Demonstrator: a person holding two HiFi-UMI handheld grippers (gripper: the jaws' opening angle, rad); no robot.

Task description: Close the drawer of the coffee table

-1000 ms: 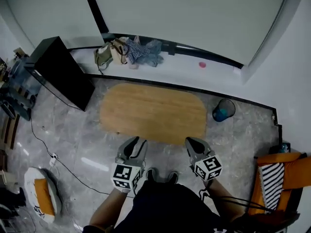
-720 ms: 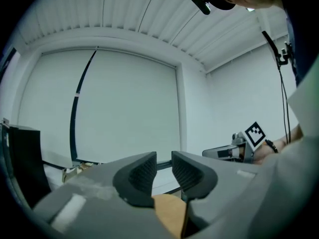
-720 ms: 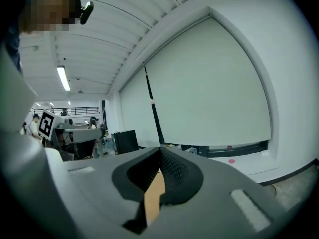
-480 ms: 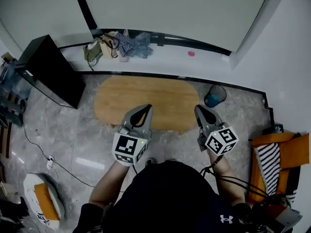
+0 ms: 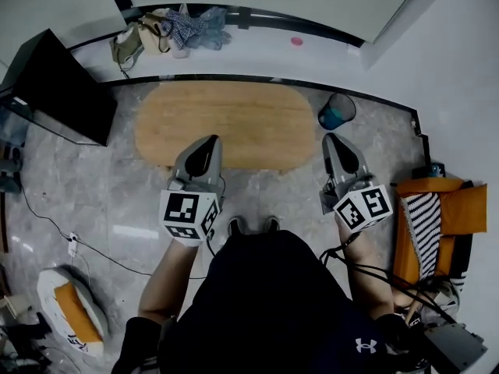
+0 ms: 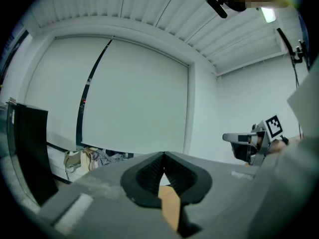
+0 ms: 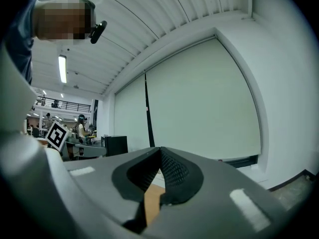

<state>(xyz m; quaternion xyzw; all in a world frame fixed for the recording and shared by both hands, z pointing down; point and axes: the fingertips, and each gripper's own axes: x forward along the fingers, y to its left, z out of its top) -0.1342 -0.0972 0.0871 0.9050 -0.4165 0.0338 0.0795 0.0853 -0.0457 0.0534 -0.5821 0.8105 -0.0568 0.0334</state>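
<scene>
— Since the head view looks straight down, can the drawer be read at all?
— No. Only the oval wooden top of the coffee table (image 5: 222,123) shows. Its front face is hidden beneath that top, so the drawer can't be called open or closed.
— Grippers?
— The left gripper (image 5: 208,141) and right gripper (image 5: 332,139) both overlap the table's near edge, well apart from each other. From above, contact with the wood can't be told.
— Jaws?
— In each gripper view the tips are pressed together with nothing between them. A sliver of wood shows through the gap behind the tips.
— Surroundings?
— A black cabinet (image 5: 58,88) stands left of the table, cut off by the frame edge. A blue bin (image 5: 335,111) is near the table's right end. Bags (image 5: 160,29) lie on the ledge beyond, too small for detail. An orange chair (image 5: 437,216) at right is partly cut off.
</scene>
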